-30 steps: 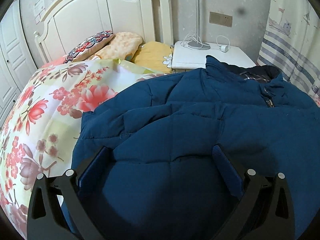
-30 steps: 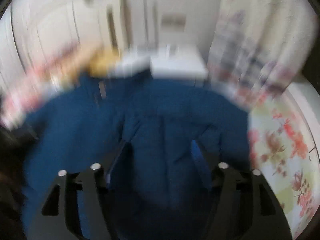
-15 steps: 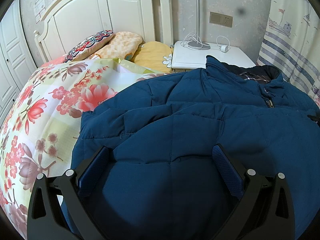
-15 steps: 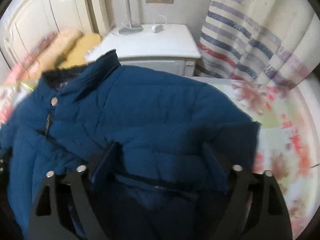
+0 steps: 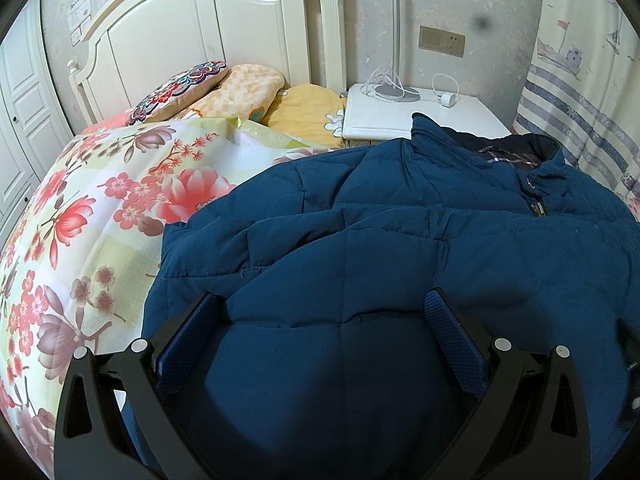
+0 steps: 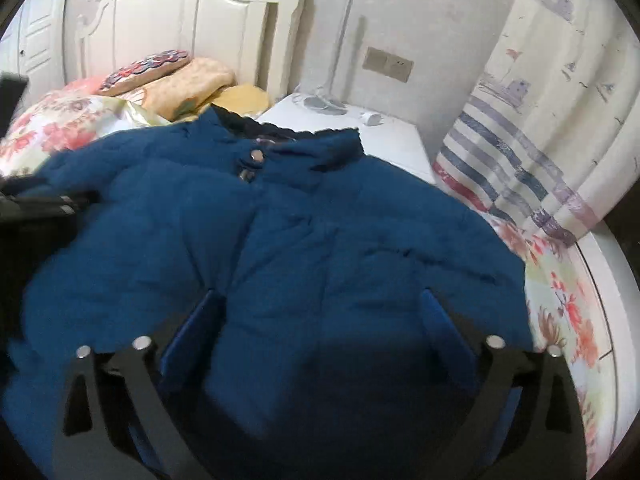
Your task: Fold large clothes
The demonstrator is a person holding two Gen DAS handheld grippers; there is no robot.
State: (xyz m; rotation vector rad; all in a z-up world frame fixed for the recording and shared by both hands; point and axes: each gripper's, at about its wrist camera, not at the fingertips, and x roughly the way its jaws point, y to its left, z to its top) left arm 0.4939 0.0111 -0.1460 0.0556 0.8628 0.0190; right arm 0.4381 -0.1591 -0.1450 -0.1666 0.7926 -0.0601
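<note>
A large dark blue padded jacket lies front-up on the floral bedspread, collar toward the nightstand. A sleeve is folded across its left side. My left gripper is open, its jaws wide apart over the jacket's left lower part, holding nothing. In the right wrist view the jacket fills the middle, with its snap button and collar at the top. My right gripper is open over the jacket's right lower part. The left gripper shows as a dark shape at the left edge.
Pillows lie against the white headboard. A white nightstand with a lamp base and charger stands beyond the collar. A striped curtain hangs at the right, by the bed's edge.
The right gripper has swung left and steadied, now facing the jacket's collar and front. The left gripper has stayed where it was, still open.
</note>
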